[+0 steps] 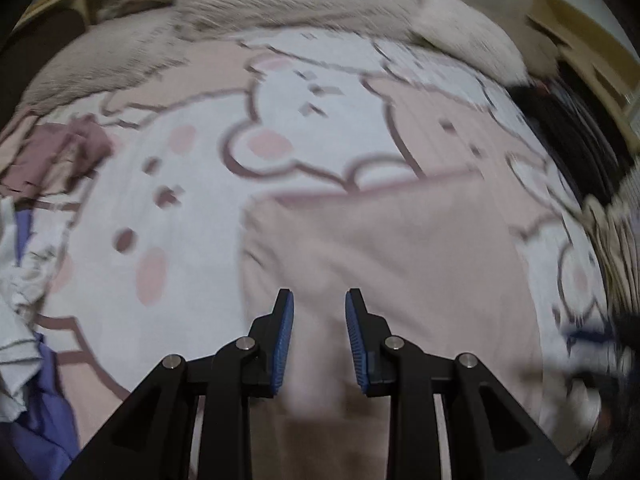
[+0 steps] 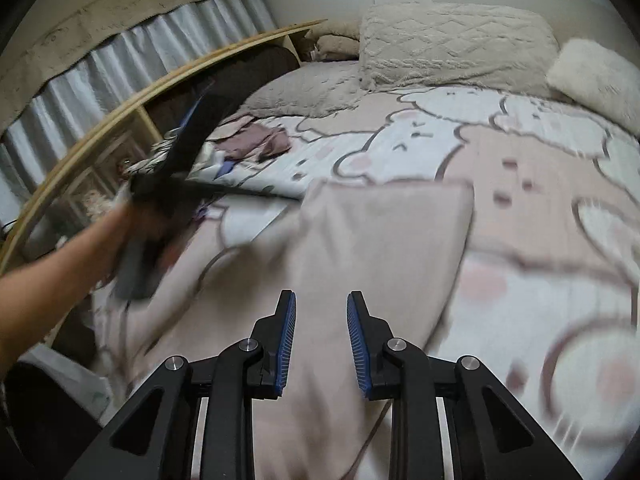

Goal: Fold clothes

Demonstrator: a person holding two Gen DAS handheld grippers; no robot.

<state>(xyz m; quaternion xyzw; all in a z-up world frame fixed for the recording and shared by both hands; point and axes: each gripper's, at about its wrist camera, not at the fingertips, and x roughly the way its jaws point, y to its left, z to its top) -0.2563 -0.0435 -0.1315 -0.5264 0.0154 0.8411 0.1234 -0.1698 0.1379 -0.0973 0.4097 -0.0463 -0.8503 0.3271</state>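
Covering nearly everything in both views is one bed, its cover white and pale pink with rounded cartoon animals outlined in brown and dotted with pink cheeks. Toward twelve o'clock in the right wrist view sit two cushions: one large beige cushion with a quilted diamond texture, and one small fluffy cream cushion at about two o'clock.

One pale pink garment is the task's thing. It lies flat on the bed just ahead of both grippers, folded to a rough rectangle with a straight far edge and a squared corner; the cloth looks soft and matte, with a few shallow creases (blur hides any finer detail). In the left wrist view the same garment fills the centre and runs down between the fingers.

At nine o'clock in the left wrist view lies a loose heap of other clothes, which I count as three: one crumpled mauve piece, one white piece and one purple piece.

Two grippers show, each black with ribbed blue pads. The left gripper stands partly open with pink cloth seen in the gap; I cannot tell whether the pads press it. The right gripper is partly open over the garment, clasping nothing that I can make out. A bare forearm and hand at nine o'clock carry the blurred left gripper.
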